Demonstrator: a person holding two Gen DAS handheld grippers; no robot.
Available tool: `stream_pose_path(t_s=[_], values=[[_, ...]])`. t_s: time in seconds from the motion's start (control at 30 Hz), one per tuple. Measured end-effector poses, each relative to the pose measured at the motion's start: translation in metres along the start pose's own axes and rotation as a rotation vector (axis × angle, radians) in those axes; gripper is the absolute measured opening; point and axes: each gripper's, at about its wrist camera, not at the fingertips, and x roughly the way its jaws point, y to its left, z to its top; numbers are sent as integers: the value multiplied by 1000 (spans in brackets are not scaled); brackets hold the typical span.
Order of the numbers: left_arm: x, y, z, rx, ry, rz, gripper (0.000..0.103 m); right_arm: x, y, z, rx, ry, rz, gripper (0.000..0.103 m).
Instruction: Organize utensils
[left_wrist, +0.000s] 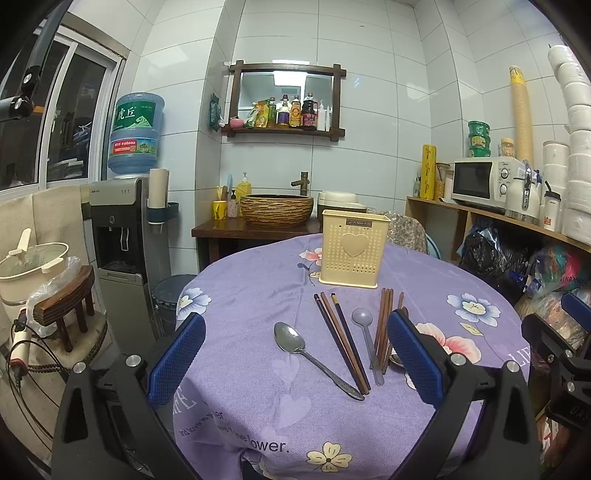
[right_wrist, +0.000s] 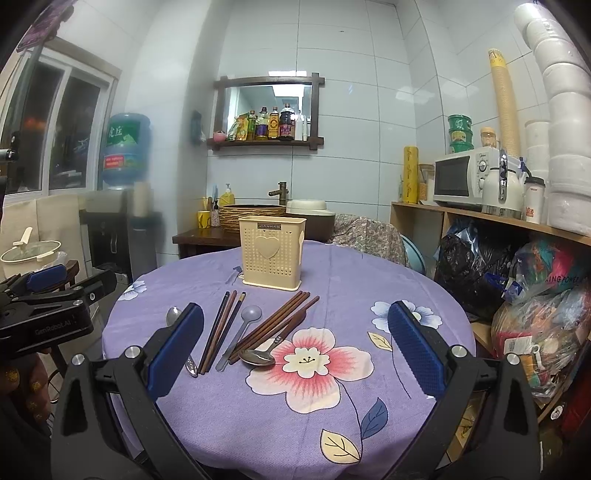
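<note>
A cream utensil holder with a heart stands upright at the far side of the round table. In front of it lie a steel spoon, dark chopsticks, a grey plastic spoon, brown chopsticks and a second steel spoon, half hidden in the left wrist view. My left gripper is open and empty above the near utensils. My right gripper is open and empty above the table's near right part.
The table wears a purple flowered cloth. A water dispenser and a stool stand left. A basin counter is behind. Shelves with a microwave and bags stand right.
</note>
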Motion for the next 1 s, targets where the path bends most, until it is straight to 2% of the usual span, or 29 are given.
stream_pose_path(t_s=[1.0], values=[[0,6,-2,-2,3,1,98,-1,3,-1,-7,2,1,98]])
